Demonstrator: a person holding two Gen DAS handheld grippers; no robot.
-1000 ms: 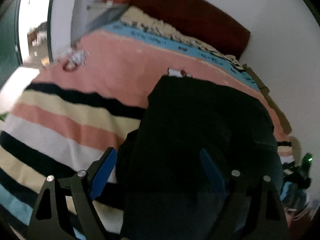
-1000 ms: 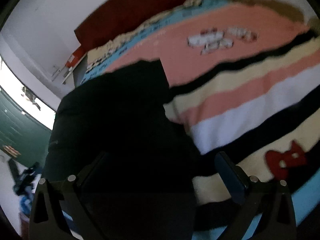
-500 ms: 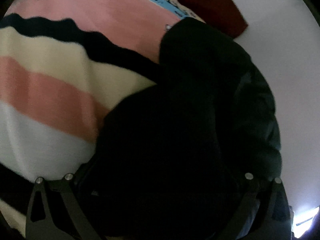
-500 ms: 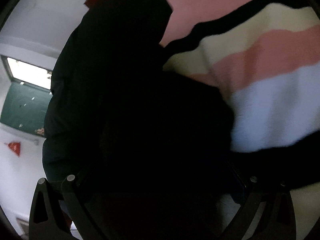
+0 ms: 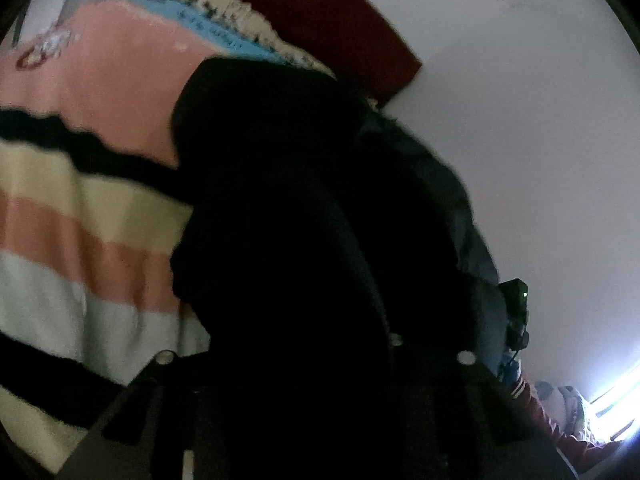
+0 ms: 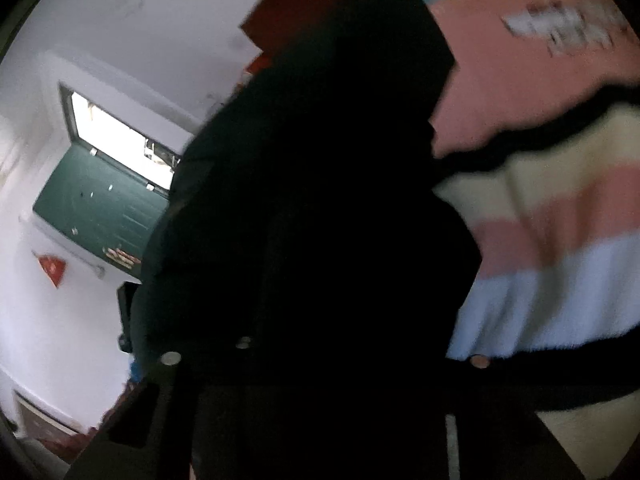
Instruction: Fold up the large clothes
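A large black garment (image 5: 280, 160) lies on a striped blanket (image 5: 80, 220) on the bed, and its near edge is bunched up over both grippers. In the left wrist view my left gripper (image 5: 308, 320) is buried in the dark cloth. Its jaws are closing and have drawn in tight on a fold of it. In the right wrist view the same garment (image 6: 320, 140) fills the middle of the picture. My right gripper (image 6: 324, 320) has its jaws closing on the cloth in the same way. The black fabric hides the fingertips of both grippers.
The blanket (image 6: 560, 240) stretches away in pink, cream, white and black bands. A dark red headboard (image 5: 340, 20) stands against a white wall. A green door (image 6: 100, 208) is open at the left in the right wrist view. A leg in red trousers (image 5: 536, 400) stands beside the bed.
Both grippers dipped into the garment's near edge with wide jaws, then narrowed on the cloth. Their views have tipped back up, and the bunched cloth has come up with them.
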